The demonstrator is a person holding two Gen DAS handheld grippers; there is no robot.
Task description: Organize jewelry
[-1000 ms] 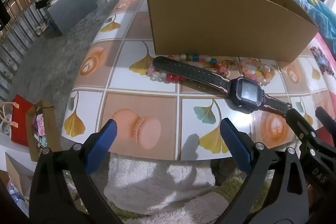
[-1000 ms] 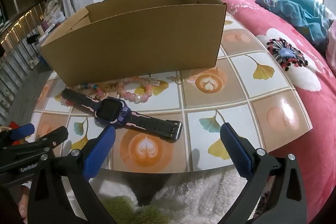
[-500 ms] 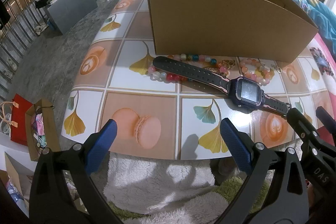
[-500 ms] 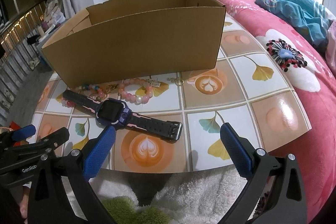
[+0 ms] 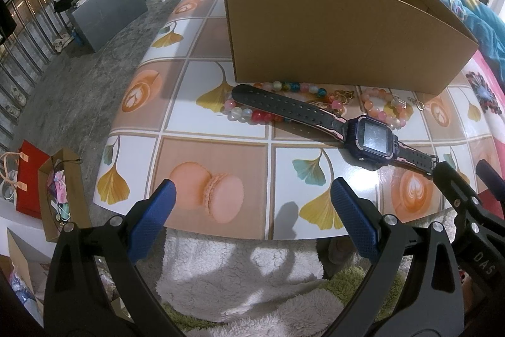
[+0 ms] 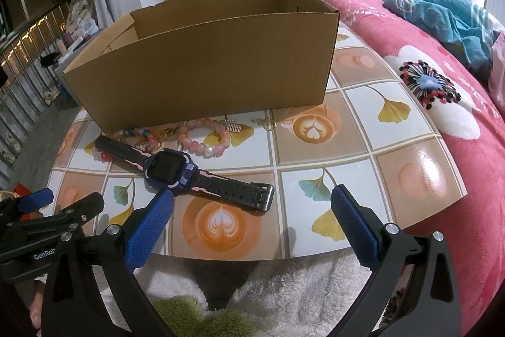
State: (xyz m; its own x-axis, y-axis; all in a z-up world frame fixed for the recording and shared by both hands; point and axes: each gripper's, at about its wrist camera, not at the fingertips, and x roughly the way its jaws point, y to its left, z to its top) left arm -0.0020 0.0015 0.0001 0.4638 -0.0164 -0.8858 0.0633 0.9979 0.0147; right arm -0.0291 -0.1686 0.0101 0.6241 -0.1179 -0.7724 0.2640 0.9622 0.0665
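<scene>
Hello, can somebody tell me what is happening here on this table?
A person holds two grippers at the near edge of a tiled table, tidying jewelry. Both the left gripper and the right gripper have open jaws and hold nothing. A dark smartwatch lies flat in front, partly over a multicoloured bead bracelet. A pink bead bracelet and small gold pieces lie near the open cardboard box. No item is seen in the box, though its floor is hidden.

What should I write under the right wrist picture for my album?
Open right gripper hovers at the table edge before a watch, bead bracelets and a cardboard box.
</scene>
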